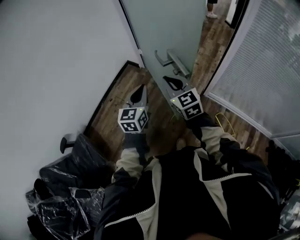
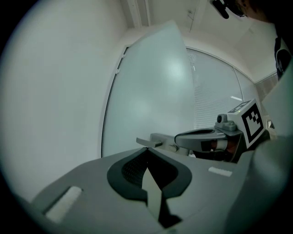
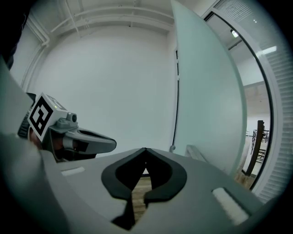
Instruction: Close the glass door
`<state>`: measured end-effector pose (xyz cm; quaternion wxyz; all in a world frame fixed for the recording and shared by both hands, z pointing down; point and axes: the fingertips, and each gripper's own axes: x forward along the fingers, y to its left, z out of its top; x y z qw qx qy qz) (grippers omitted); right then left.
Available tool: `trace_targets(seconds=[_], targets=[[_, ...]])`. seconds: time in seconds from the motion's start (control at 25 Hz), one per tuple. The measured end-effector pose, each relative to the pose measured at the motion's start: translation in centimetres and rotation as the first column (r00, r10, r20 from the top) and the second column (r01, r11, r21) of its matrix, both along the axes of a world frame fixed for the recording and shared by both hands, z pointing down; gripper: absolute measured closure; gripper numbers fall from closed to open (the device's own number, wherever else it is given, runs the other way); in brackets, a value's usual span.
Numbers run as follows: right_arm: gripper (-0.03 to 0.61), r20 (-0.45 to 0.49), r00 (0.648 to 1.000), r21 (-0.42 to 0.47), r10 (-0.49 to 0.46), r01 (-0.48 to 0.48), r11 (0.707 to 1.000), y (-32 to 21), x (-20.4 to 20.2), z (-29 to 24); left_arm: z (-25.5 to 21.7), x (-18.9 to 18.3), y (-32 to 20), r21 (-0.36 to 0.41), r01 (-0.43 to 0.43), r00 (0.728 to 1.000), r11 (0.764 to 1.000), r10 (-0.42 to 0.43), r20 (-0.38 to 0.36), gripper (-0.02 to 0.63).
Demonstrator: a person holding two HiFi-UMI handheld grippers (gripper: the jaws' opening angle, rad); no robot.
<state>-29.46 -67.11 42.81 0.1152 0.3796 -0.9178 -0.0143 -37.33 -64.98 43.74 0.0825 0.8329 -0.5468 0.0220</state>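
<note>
The frosted glass door [image 1: 164, 28] stands ajar ahead, swung off the white wall, and its metal lever handle [image 1: 172, 63] faces me. My right gripper [image 1: 168, 78] is shut and empty, its tips just short of the handle and not touching it. My left gripper [image 1: 141, 89] is beside it on the left, also shut and empty, over the wooden floor. In the left gripper view the closed tips [image 2: 147, 149] point at the door [image 2: 155, 91] and the handle [image 2: 152, 141]. In the right gripper view the closed tips [image 3: 145, 149] point along the door [image 3: 206, 91].
A white wall [image 1: 51, 61] runs along the left. Black plastic bags [image 1: 70, 187] lie at its foot near me. A window with blinds [image 1: 269, 70] stands on the right, with a yellow wire object [image 1: 226, 123] below it. A person's feet [image 1: 212, 10] show beyond the door.
</note>
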Motion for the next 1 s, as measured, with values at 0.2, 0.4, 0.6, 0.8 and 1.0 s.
trace_targets(seconds=[0.2, 0.4, 0.6, 0.8, 1.0], targets=[[0.575, -0.003, 0.996, -0.038, 0.084, -0.085, 0.996, -3.2, 0.5, 0.9, 0.1, 1.3, -4.7, -0.012, -0.108, 0.994, 0.994, 0.108, -0.004, 0.612], [0.575, -0.029, 0.979, -0.036, 0.201, -0.202, 0.979, -4.3, 0.5, 0.7, -0.2, 2.4, -7.1, -0.009, -0.248, 0.969, 0.969, 0.248, 0.002, 0.612], [0.575, -0.186, 0.942, 0.027, 0.28, -0.28, 0.96, -5.4, 0.4, 1.2, 0.3, 3.0, -8.8, -0.01, -0.366, 0.931, 0.931, 0.366, 0.0, 0.613], [0.489, -0.63, 0.723, 0.178, 0.284, -0.222, 0.959, -6.5, -0.6, 2.6, 0.9, 3.2, -9.9, -0.008, -0.43, 0.903, 0.903, 0.43, -0.025, 0.612], [0.323, -0.839, 0.458, 0.242, 0.295, -0.172, 0.955, -8.1, -0.7, 4.0, 0.9, 4.0, -9.5, -0.001, -0.483, 0.875, 0.876, 0.483, -0.029, 0.613]])
